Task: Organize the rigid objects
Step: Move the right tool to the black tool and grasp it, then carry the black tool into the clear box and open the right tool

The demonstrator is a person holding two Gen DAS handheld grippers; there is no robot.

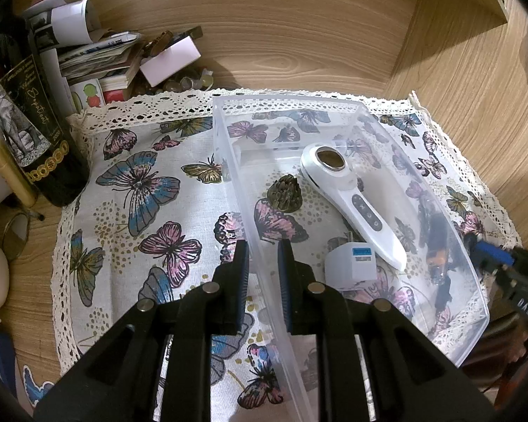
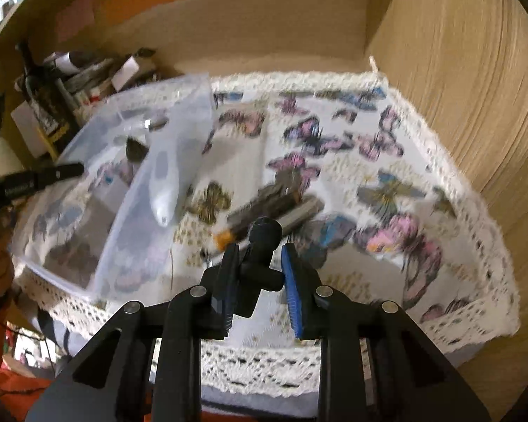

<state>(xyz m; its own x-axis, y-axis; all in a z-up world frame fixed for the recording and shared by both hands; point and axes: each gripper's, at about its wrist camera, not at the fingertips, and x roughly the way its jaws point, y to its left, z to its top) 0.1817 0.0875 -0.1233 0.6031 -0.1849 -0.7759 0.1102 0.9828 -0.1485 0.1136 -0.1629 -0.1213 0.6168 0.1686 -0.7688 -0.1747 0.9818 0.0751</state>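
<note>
Left gripper (image 1: 263, 263) is straddling the near left wall of the bin (image 1: 228, 154), one finger outside, one inside. Jaws are narrow; can't tell if the pads are actually biting the wall or just bracketing it. My read: it's steadying the bin.

Sitting in the bin: white handheld device (image 1: 355, 204) lying diagonal, head far, tail near; white plug (image 1: 350, 263) just beside its tail; small bronze cone (image 1: 285, 193) near the left wall.

Right gripper (image 2: 257, 270) is sitting outside the bin's right side, over the butterfly cloth (image 2: 440, 161). A black T-shaped part with a ball end (image 2: 262, 246) is lying between its fingers. Left pad looks to be touching it, right pad shows a gap, so jaws are mid-width and I can't tell if it's a firm hold. The right view is blurred.

Key relation: the remaining loose item, a dark pen-like thing with an orange end (image 2: 264, 211), is lying on the cloth just ahead of the right jaws, touching or nearly touching the ball end. Its long axis is running across the jaw line, orange end toward the bin. The right gripper is far nearer to it. The bin is lying up and left of those jaws, so a drop looks like a leftward move over the wall.
</note>
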